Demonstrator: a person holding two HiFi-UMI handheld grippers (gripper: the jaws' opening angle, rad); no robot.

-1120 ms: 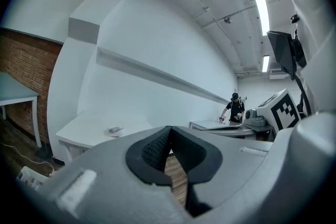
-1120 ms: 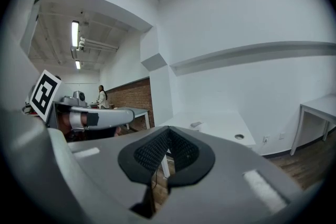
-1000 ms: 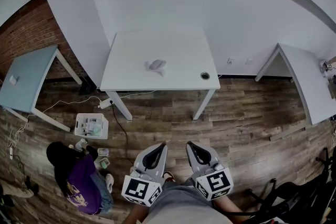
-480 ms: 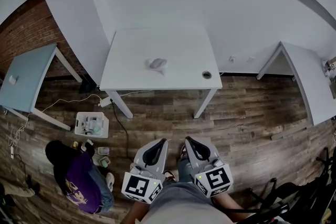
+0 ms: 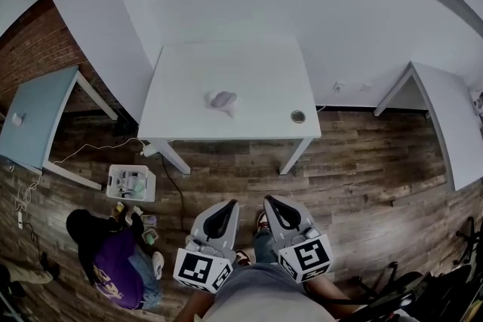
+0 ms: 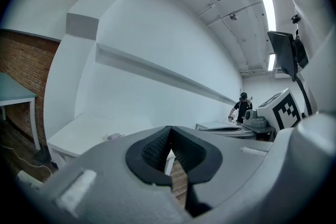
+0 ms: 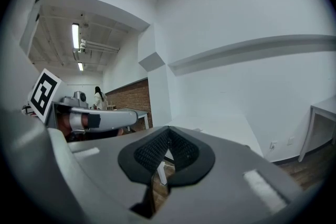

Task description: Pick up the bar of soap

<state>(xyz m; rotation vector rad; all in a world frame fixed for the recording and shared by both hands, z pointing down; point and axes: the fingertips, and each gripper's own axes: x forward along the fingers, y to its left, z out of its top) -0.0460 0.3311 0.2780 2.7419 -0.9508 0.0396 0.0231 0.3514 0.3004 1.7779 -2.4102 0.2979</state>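
Observation:
The bar of soap [image 5: 222, 99] is a small pale lump lying near the middle of the white table [image 5: 189, 124] in the head view; it shows as a tiny bump [image 6: 112, 137] in the left gripper view. My left gripper [image 5: 223, 209] and right gripper [image 5: 273, 206] are side by side over the wooden floor, well short of the table's front edge. Both are shut with nothing between the jaws. The left gripper's tips [image 6: 169, 145] and the right gripper's tips [image 7: 167, 150] both point toward the table.
A person in purple [image 5: 113, 268] crouches on the floor at lower left beside a white crate [image 5: 130, 182] and small items. A blue-topped table [image 5: 34, 117] stands left, another white table [image 5: 445, 117] right. A cable hole [image 5: 298, 116] sits near the table's front right corner.
Both grippers have moved forward toward the white table, which now sits lower and larger in the head view. Their jaws stayed shut.

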